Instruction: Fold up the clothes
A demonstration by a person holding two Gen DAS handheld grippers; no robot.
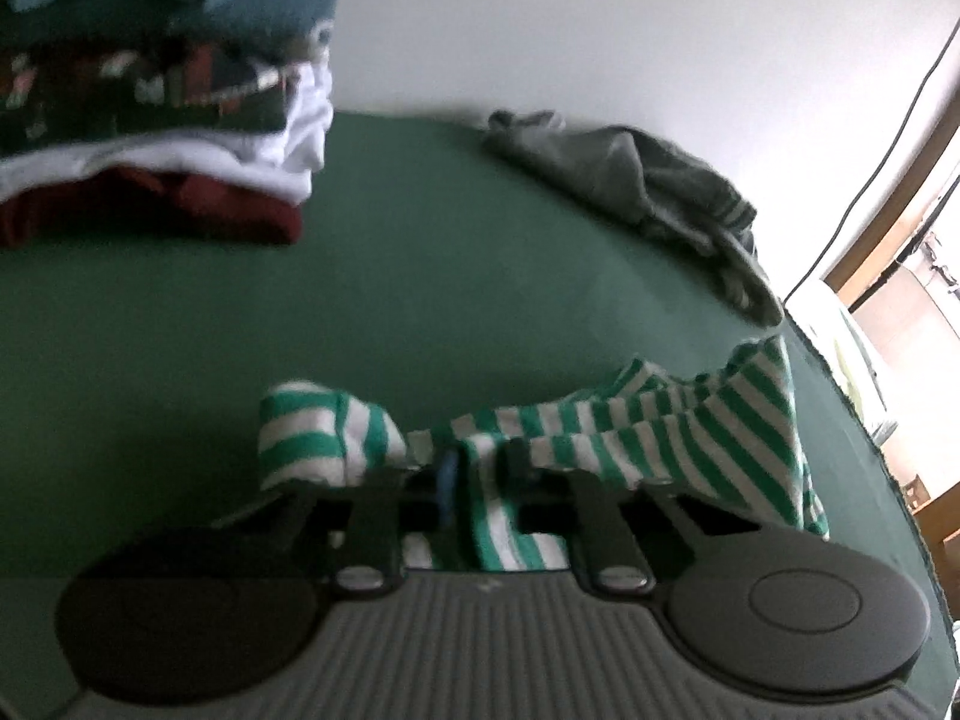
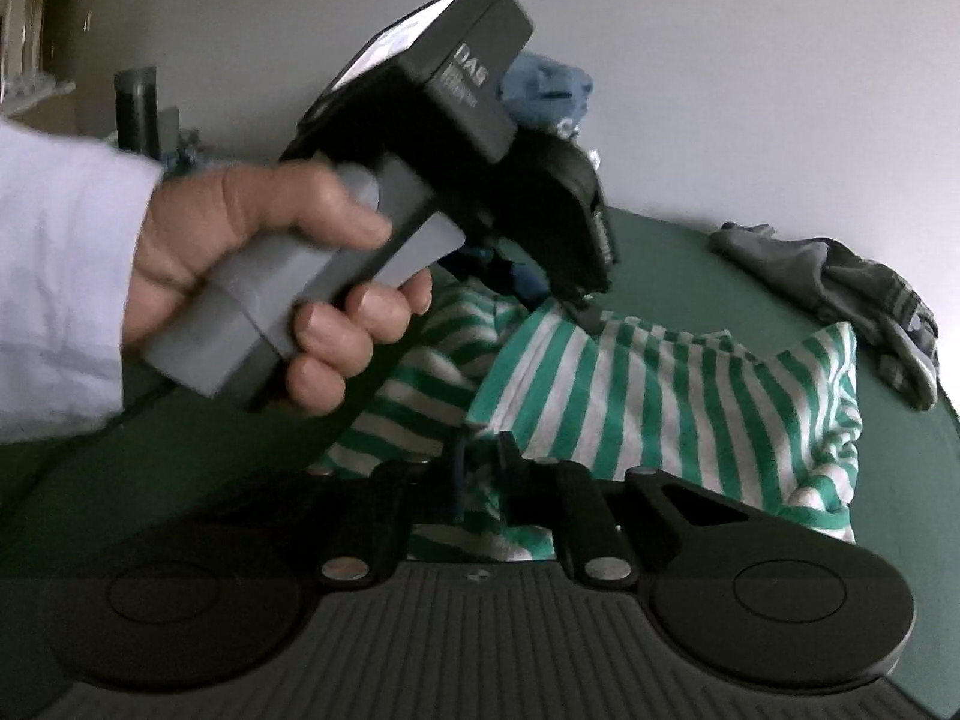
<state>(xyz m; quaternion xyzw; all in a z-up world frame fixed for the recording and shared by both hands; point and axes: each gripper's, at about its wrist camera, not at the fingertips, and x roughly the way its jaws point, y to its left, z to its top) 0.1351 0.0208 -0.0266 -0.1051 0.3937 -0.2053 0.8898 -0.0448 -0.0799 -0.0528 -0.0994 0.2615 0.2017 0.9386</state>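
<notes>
A green-and-white striped garment (image 1: 690, 420) lies bunched on the green table cover (image 1: 300, 312). In the left wrist view my left gripper (image 1: 477, 462) is shut on a fold of it, and striped cloth hangs between the close-set fingers. The right wrist view shows my right gripper (image 2: 480, 462) shut on another fold of the striped garment (image 2: 660, 396), near its lower edge. Further back, a hand (image 2: 270, 264) holds the left gripper (image 2: 579, 300), which tilts down with its tips at the garment's far edge.
A stack of folded clothes (image 1: 150, 120) stands at the back left, with red, white, patterned and blue layers. A crumpled grey garment (image 1: 660, 192) lies at the back right, near the table's edge. A dark cable (image 1: 888, 138) runs down the wall on the right.
</notes>
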